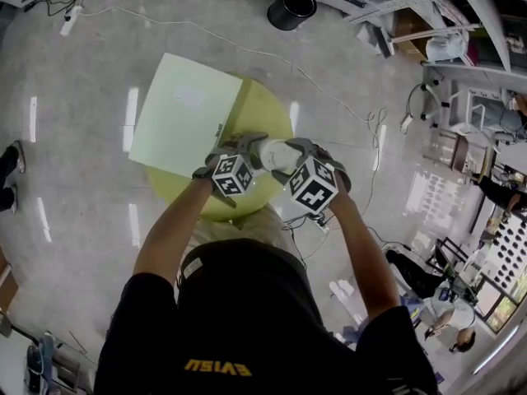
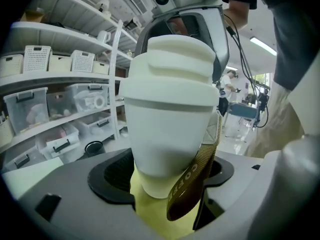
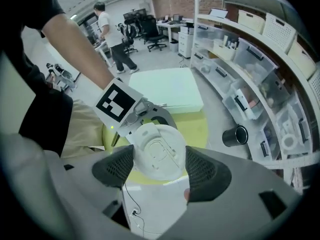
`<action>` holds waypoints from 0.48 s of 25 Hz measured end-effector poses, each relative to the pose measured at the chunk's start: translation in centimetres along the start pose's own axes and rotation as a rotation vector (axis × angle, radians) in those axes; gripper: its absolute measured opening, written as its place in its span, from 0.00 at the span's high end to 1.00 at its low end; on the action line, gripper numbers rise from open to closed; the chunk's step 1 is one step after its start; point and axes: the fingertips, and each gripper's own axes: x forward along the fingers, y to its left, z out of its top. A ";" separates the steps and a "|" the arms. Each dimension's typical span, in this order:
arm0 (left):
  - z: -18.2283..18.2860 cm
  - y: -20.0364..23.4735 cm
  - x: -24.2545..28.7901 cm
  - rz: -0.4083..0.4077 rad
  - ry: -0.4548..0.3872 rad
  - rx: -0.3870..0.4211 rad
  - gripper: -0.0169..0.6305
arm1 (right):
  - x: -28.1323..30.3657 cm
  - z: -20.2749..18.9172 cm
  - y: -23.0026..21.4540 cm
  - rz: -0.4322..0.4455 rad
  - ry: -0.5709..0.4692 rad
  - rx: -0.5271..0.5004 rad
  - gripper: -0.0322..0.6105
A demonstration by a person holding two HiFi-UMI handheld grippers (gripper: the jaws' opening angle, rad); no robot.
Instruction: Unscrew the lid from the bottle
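A white bottle (image 1: pixel 278 151) hangs above the round yellow table (image 1: pixel 265 105), held between both grippers. My left gripper (image 1: pixel 245 146) is shut on the bottle's body (image 2: pixel 167 129), one pad on each side of its tapered lower part. A brown strap (image 2: pixel 192 184) dangles from the bottle's side. The white lid (image 2: pixel 177 59) caps the bottle. My right gripper (image 1: pixel 306 150) comes down on it from above. In the right gripper view the round lid (image 3: pixel 159 156) sits between the two dark pads (image 3: pixel 116 170), which press on its rim.
A pale green board (image 1: pixel 185 113) lies across the table's far left. A black cup (image 1: pixel 291 8) stands on the floor beyond, and a thin cable runs across the floor. Shelves with bins (image 3: pixel 260 84) line the right side. A person (image 3: pixel 112 34) stands further back.
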 end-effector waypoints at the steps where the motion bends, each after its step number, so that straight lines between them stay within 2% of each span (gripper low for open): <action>1: -0.2 -0.1 -0.1 0.001 -0.002 0.002 0.38 | 0.2 0.1 0.3 0.007 0.009 -0.032 0.45; 12: -0.2 -0.2 -0.5 0.040 -0.016 0.011 0.38 | 0.0 -0.1 1.3 0.113 0.116 -0.476 0.45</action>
